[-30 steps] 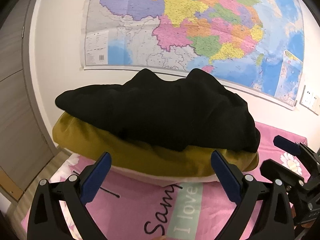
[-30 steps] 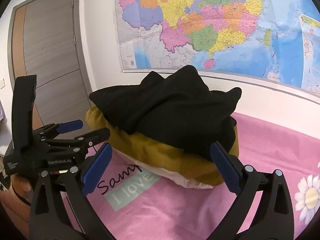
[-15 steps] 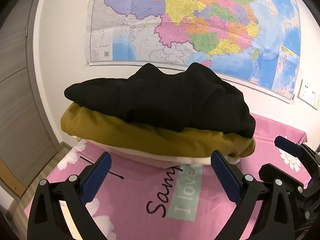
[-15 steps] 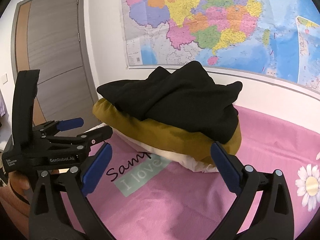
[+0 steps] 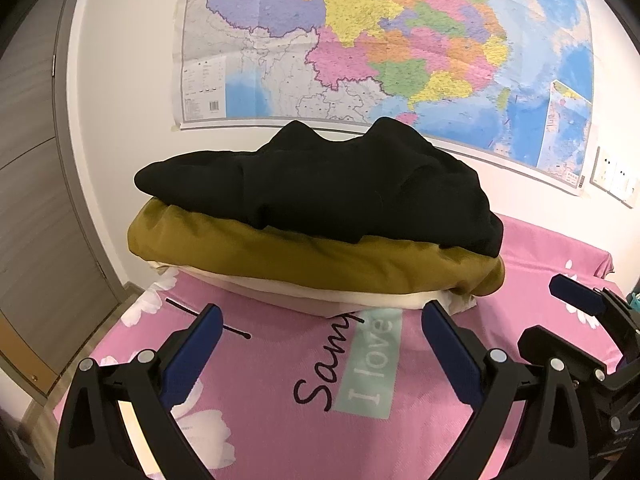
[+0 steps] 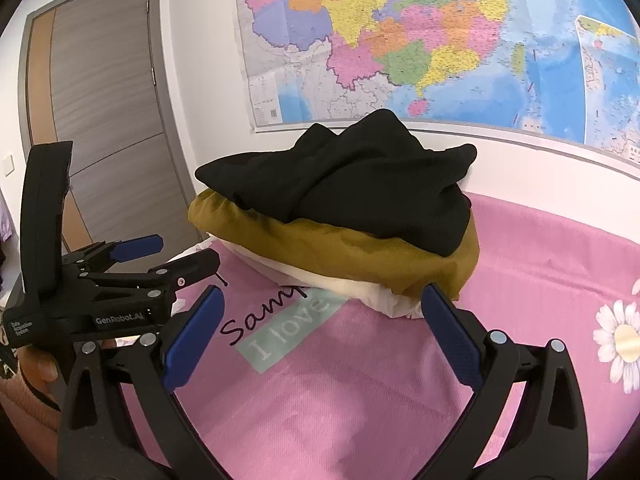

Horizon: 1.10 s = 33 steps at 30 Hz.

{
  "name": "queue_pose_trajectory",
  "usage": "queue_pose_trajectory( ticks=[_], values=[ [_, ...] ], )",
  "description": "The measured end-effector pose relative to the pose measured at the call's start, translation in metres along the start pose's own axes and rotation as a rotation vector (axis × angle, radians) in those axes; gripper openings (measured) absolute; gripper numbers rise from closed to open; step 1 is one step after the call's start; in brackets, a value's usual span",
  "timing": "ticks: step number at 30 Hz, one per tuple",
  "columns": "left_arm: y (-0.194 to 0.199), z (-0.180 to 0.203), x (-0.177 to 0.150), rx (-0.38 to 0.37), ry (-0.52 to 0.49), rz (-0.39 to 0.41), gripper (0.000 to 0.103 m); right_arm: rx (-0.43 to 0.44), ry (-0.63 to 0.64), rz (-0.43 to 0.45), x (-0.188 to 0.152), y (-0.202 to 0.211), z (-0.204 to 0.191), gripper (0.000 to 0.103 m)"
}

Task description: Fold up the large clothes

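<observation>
A: What's ahead of your tongs, biggest first?

B: The map [image 5: 384,40] fills the wall well beyond both of your tools, glossy paper, flat. Under you runs the pink bedsheet [image 5: 280,380], a soft weave printed with daisies and lettering.

A: And the clothes?

B: The stack sits straight ahead of both tongs, near the wall, apart from your tips. A black garment [image 5: 320,188] lies on top, matte and rumpled, peaked at the back. Beneath it is a mustard garment [image 5: 304,256], smooth and puffy at its rounded edge, then a cream garment [image 5: 320,300], thin and flattened at the bottom.

A: Why stacked so?

B: I'd judge they're done folds, parked at the far side so the sheet near you stays free for work.

A: My tools?

B: Your left tongs [image 5: 320,344] are released, jaws spread wide, nothing between them. Your right tongs [image 6: 320,324] likewise gape empty. The blue pads [image 6: 192,336] look rubbery and ridged
</observation>
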<state>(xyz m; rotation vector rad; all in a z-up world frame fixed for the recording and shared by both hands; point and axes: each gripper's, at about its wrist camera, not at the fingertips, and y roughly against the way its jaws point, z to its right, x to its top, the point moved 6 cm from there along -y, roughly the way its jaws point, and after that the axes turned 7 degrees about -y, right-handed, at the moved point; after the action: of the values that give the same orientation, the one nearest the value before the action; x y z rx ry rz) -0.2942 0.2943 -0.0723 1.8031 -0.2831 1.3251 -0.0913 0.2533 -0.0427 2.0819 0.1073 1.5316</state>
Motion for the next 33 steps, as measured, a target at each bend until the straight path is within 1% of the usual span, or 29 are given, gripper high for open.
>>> queue_pose_trajectory(
  ticks=[12,17,33],
  values=[
    [0.004,0.004,-0.006,-0.010,-0.011,-0.012,0.096,0.005,-0.001,0.002,-0.005,0.006,-0.004,0.097],
    [0.001,0.006,-0.008,-0.016,-0.019,-0.030,0.096,0.004,-0.002,-0.003,-0.007,0.005,-0.003,0.097],
    [0.001,0.007,-0.011,-0.008,-0.027,-0.032,0.096,0.013,-0.010,-0.012,-0.011,0.003,-0.003,0.097]
  ],
)
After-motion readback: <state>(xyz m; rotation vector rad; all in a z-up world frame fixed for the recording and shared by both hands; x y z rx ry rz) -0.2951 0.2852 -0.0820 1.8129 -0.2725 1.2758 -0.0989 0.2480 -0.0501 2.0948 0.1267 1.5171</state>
